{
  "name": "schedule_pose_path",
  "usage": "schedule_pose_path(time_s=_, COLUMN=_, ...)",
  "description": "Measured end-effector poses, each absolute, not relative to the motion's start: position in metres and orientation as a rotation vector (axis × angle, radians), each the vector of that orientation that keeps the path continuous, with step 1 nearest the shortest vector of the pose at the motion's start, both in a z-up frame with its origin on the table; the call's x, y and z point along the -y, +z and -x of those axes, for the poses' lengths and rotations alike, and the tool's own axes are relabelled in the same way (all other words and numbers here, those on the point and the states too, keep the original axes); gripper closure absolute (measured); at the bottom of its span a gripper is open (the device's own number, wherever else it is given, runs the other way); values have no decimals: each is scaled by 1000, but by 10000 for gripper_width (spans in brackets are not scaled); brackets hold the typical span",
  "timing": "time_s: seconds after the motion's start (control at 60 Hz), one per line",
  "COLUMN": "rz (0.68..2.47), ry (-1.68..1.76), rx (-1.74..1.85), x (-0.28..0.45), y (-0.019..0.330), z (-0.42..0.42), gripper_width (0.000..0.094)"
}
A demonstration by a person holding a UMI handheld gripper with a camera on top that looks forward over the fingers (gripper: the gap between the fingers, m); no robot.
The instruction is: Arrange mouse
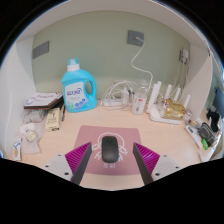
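Note:
A black computer mouse [109,150] lies on a pink mouse mat [92,135] with a white drawing on it, on a beige desk. My gripper [111,159] is open. Its two fingers, with magenta pads [79,156], stand either side of the mouse with a clear gap at each side. The mouse rests on the mat between the fingertips and just ahead of them.
A blue detergent bottle [77,86] stands at the back left. A white router with antennas [170,103] and cables [117,97] sit at the back right. Small boxes and clutter [38,112] lie at the left, more items [205,135] at the right. Walls enclose the desk.

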State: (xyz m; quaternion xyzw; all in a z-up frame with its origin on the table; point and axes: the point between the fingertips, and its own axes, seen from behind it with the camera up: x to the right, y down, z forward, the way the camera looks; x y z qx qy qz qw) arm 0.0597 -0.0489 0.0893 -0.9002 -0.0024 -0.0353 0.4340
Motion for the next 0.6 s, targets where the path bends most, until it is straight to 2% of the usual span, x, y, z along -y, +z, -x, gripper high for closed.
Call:
schedule_pose_path(time_s=0.233, rz=2183, ry=-160, rx=18, x=159, y=150, z=-47, gripper_width=86)
schedule_pose_path(time_s=0.417, rz=2162, ry=-178, rx=7, x=228, y=177, z=-35, gripper_width=87)
schedule_pose_path(time_s=0.6, rz=2155, ry=-177, rx=-2, x=259, y=187, z=-29, gripper_width=88)
